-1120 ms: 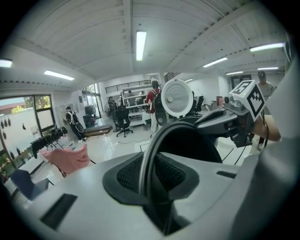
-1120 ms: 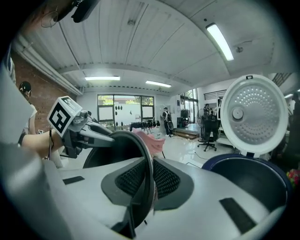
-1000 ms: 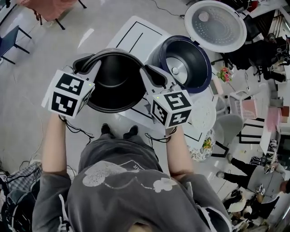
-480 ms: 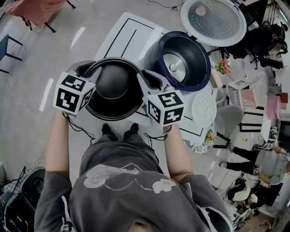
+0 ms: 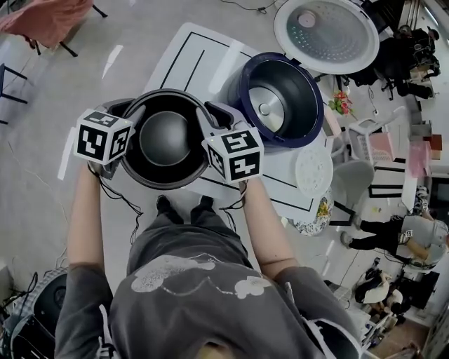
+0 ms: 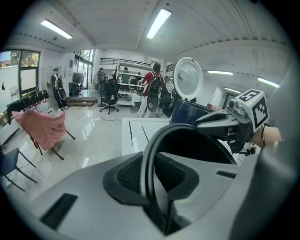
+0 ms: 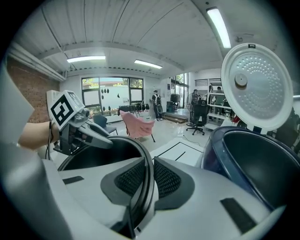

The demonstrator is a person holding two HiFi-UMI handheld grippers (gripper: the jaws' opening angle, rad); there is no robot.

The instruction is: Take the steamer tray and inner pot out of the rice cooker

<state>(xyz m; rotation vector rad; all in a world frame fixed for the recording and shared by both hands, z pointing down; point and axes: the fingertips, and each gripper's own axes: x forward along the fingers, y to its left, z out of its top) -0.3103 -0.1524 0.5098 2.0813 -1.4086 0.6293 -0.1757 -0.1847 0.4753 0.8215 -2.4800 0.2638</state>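
The dark inner pot (image 5: 165, 140) hangs between my two grippers, over the white table (image 5: 203, 52) and just left of the rice cooker. My left gripper (image 5: 130, 111) is shut on the pot's left rim (image 6: 149, 154). On the opposite rim (image 7: 145, 173) my right gripper (image 5: 210, 112) is shut. The navy rice cooker (image 5: 280, 98) stands empty with its bare heating plate showing and its lid (image 5: 326, 35) swung up. To the cooker's right the white perforated steamer tray (image 5: 313, 170) lies flat on the table.
The cooker wall (image 7: 253, 164) rises close beside my right gripper. A pink cloth on a frame (image 5: 42, 17) and chairs stand on the floor to the left. People and desks fill the room's right side (image 5: 393, 238).
Both grippers and the pot have sunk toward the table and shifted left and nearer to the person. The pot's mouth now faces more upward. The cooker has not moved.
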